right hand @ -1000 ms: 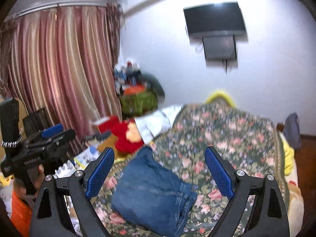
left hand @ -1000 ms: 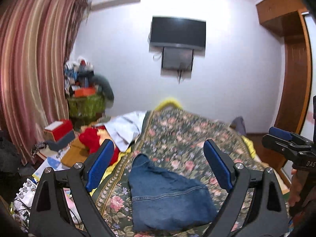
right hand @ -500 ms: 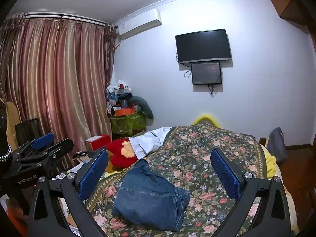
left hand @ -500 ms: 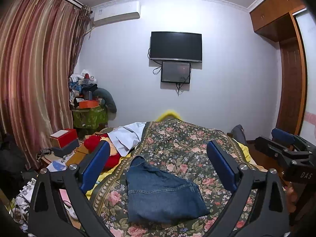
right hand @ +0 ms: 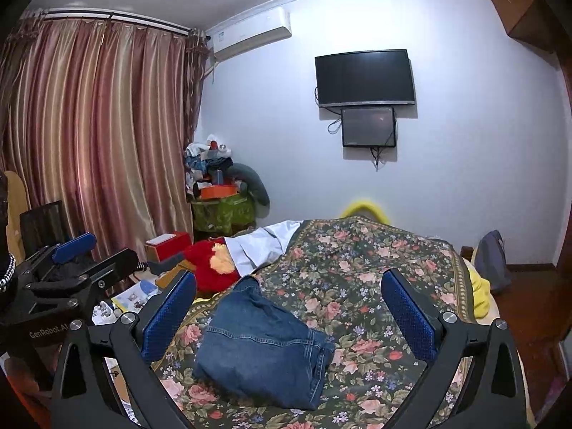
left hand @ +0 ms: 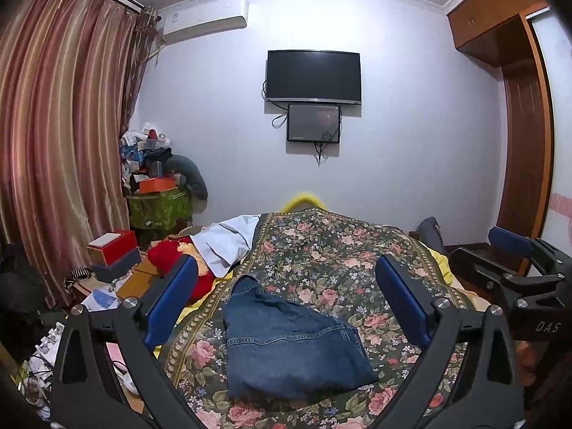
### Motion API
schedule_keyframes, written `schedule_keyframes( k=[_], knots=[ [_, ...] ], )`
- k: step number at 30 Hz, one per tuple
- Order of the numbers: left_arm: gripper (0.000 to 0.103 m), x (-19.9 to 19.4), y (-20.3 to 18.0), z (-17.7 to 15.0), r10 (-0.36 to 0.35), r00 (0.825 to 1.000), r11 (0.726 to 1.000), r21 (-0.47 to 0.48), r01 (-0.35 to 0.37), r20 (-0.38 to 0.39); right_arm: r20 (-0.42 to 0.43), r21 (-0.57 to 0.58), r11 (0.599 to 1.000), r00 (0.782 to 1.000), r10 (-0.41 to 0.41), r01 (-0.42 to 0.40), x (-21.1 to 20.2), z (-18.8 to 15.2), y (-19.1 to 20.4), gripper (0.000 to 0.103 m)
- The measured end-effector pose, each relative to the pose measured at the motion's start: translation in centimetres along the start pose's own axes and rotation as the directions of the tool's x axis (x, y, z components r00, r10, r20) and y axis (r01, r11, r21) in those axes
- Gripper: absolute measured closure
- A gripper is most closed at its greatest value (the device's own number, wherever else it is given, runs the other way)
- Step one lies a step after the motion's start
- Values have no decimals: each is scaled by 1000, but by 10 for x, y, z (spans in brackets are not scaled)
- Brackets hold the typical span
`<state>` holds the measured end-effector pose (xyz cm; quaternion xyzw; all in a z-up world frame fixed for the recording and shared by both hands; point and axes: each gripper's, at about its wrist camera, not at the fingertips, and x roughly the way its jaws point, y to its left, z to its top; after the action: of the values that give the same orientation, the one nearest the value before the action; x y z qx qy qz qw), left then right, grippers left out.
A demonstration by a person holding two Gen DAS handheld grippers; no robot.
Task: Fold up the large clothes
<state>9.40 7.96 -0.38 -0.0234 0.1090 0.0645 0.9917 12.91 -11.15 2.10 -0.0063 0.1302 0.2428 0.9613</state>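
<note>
Left gripper point(left hand: 286, 300) jaws wide apart, nothing between them; right gripper point(right hand: 287, 304) the same, spread and empty; both held above the bed, clear of the cloth, aimed level at the far wall rather than down, so this reads as a stand-off pose, not a reach. Jeans point(left hand: 286, 343) lie straight ahead and below the left fingers, folded into a compact block on the floral bedspread point(left hand: 339, 250); from the right gripper they sit ahead and slightly left, stacked layers facing right. One corner of denim pokes out at the far end, probably a loose bit of leg or waistband. Fold looks essentially done; likely why neither tool is touching it. White garment point(right hand: 261, 246) and red plush toy point(right hand: 211, 264) far-left of the jeans, well apart; possibly the next item, cannot say.
</note>
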Motion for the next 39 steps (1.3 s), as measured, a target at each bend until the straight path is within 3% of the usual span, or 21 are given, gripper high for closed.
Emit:
schedule_keyframes(
  k=[39],
  knots=[
    [0, 4, 1, 0, -17, 1000, 1000, -26, 17, -10, -13, -7, 1000, 1000, -4, 4, 5, -1, -2, 0]
  ],
)
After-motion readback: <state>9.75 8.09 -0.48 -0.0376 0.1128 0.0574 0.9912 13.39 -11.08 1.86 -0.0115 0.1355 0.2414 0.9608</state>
